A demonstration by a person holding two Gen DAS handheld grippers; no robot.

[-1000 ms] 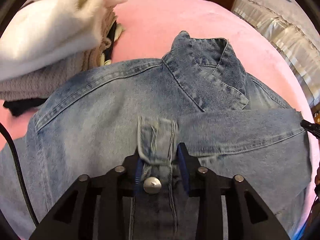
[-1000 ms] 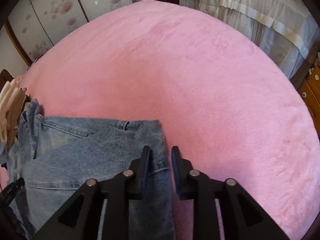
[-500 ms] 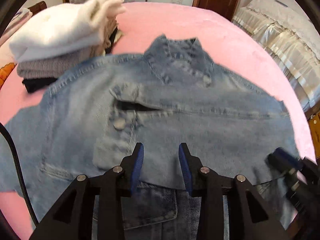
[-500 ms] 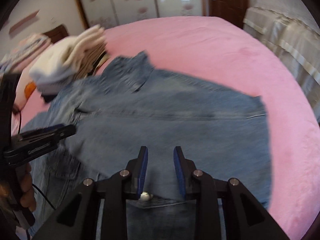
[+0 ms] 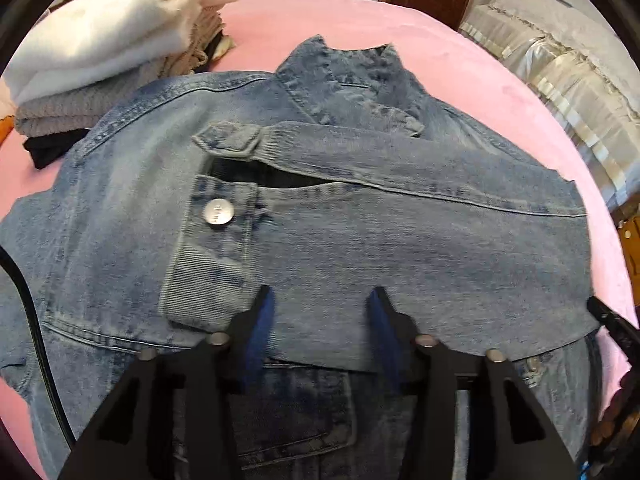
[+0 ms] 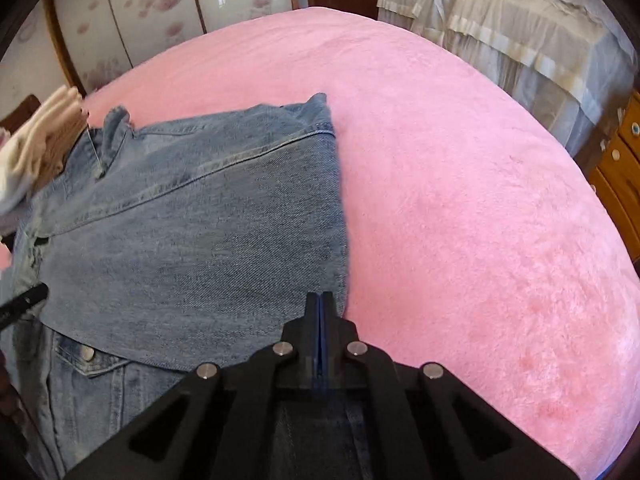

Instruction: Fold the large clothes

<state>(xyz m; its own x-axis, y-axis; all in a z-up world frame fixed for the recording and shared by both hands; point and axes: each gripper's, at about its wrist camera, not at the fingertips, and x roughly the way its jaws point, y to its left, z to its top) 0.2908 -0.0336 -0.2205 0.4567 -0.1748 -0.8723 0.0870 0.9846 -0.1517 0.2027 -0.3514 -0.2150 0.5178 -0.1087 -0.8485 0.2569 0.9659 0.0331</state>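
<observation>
On the pink bed cover (image 6: 460, 168) the denim jacket (image 5: 340, 248) lies flat with its collar (image 5: 352, 80) at twelve o'clock in the left wrist view and its hem running out of frame at six. Both sleeves are folded across the chest, so the bundle's long axis runs from twelve to six, collar to hem, straight along the line the left gripper (image 5: 322, 320) points.

The left gripper hovers over the lower edge of the folded sleeve, its jaws opening; denim lies below and between the blue pads (image 5: 262, 320), but they do not press on it. The cuff with the metal button (image 5: 218, 211) sits at about ten o'clock from that gripper, near but apart.

The right gripper (image 6: 320, 320) has its fingers pressed together with nothing visibly pinched between them. In its view the jacket fills the nine-to-eleven o'clock side, and the jacket's folded right edge runs from about twelve o'clock down to its tip, which sits just beside that edge, if not on it.

A stack of folded clothes (image 5: 100, 64) sits at ten o'clock beyond the jacket's shoulder.

I judge the coming fold to be hem up toward collar. The hem lies at six o'clock, behind both tools, roughly equally near each, so both would need to draw back to reach it.
</observation>
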